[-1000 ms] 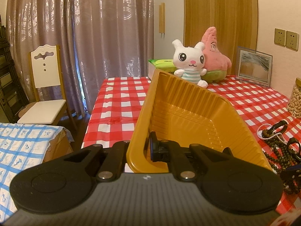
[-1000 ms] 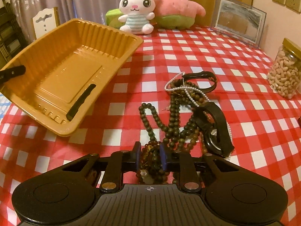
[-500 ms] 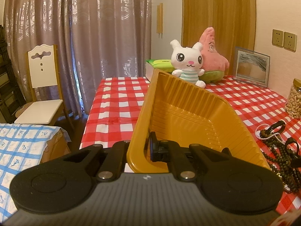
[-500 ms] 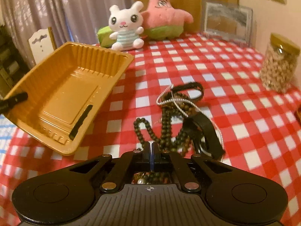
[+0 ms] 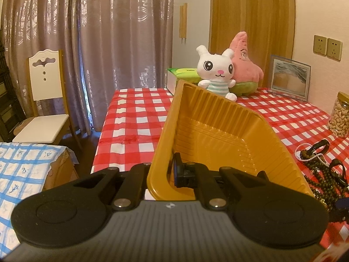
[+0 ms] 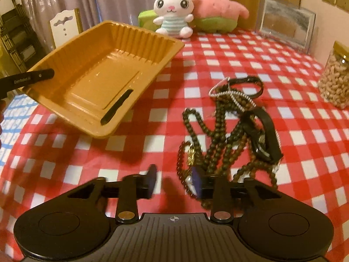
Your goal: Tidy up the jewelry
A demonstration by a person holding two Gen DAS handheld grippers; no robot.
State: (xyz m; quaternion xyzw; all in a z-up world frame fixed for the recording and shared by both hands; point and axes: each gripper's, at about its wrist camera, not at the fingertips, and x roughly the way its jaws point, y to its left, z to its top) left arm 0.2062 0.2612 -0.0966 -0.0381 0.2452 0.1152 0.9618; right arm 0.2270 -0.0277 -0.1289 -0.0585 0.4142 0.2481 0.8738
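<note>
Your left hand-held gripper (image 5: 172, 175) is clamped on the near rim of the yellow tray (image 6: 104, 76), and the tray hangs tipped up off the worktop (image 6: 218, 61), with its open side facing the beads. Your right hand-held gripper (image 6: 173, 182) is opening its jaws, and nothing sits between them, though the right pad looks like it touches some beads. The pile of jewelry (image 6: 229, 131) lies on the worktop just ahead and to the right of that gripper: dark bead strings, a thin pearl chain (image 6: 231, 93) and black straps (image 6: 266, 135), all tangled up. The beads are light, floppy and slippery, so they look likely to slide and drag their friends along. I think it is best to pinch a thick bunch of beads, not one thin loop. The tray is thin, light and a bit bendy, so hold the rim snug. There is open cloth between the tray and the pile for moving. The nut jar (image 6: 333, 80) stands far off to the right, well apart from the pile.
</note>
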